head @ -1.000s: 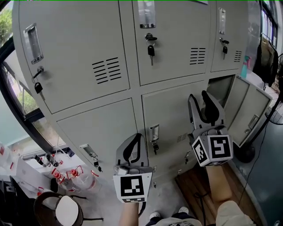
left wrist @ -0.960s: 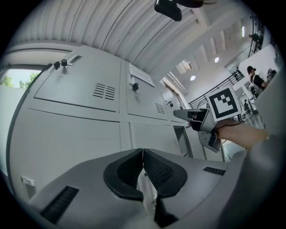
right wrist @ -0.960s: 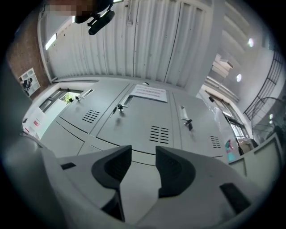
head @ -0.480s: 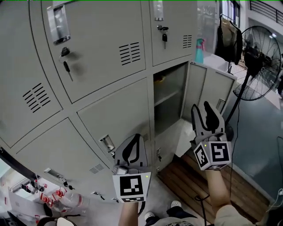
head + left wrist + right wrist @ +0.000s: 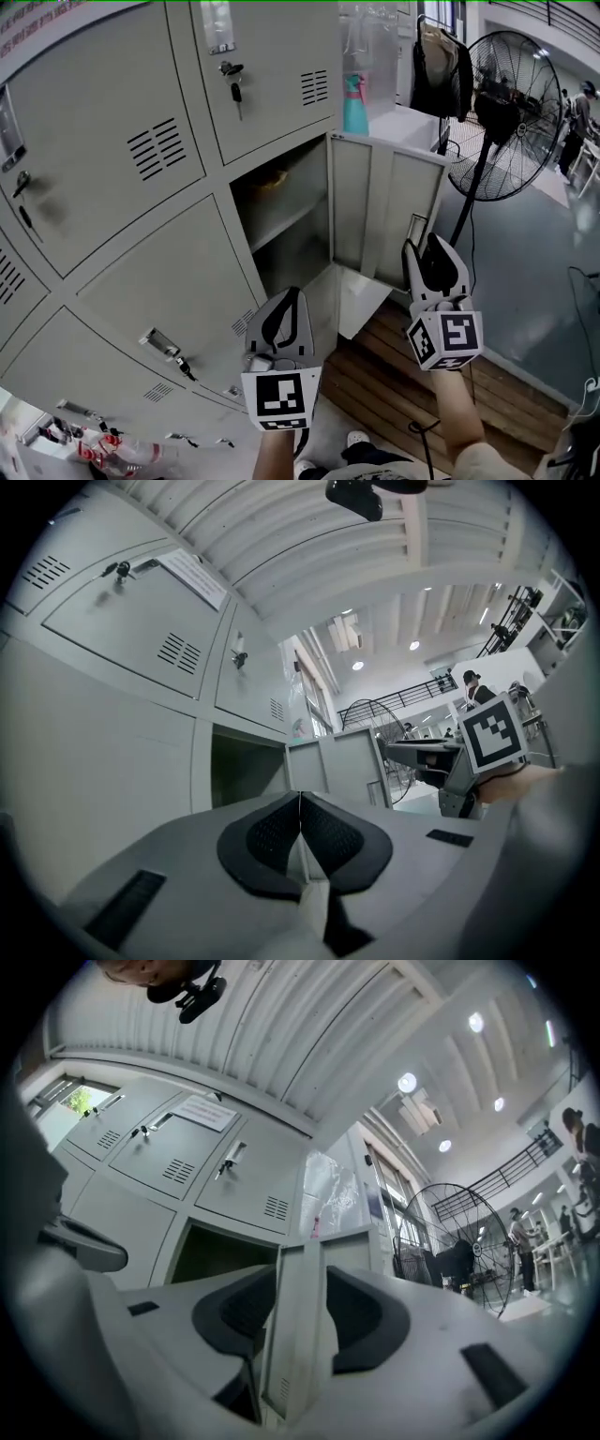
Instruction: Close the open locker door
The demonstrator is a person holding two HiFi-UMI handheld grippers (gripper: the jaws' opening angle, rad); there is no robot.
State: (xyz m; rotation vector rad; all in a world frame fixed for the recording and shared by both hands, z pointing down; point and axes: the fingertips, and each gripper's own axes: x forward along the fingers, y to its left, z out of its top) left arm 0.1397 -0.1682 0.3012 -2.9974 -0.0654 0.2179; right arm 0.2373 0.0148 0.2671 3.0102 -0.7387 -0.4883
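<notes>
— Locker door: where does it stand?
— Swung out wide at the right end of the locker bank, inner face toward you, hinged beside the dark open compartment. A shelf splits that compartment. Something orange-brown lies on it, possibly a bag; too dim to tell.
— Your right gripper?
— Jaws spread wide, raised at the door's free edge. In the right gripper view the door lines up in the gap between the pads; contact can't be confirmed.
— Left gripper?
— Pads pressed together, nothing between them, held low before the closed lockers left of the opening.
— Surroundings?
— Pedestal fan and hanging jacket beyond the door; teal bottle above it.
</notes>
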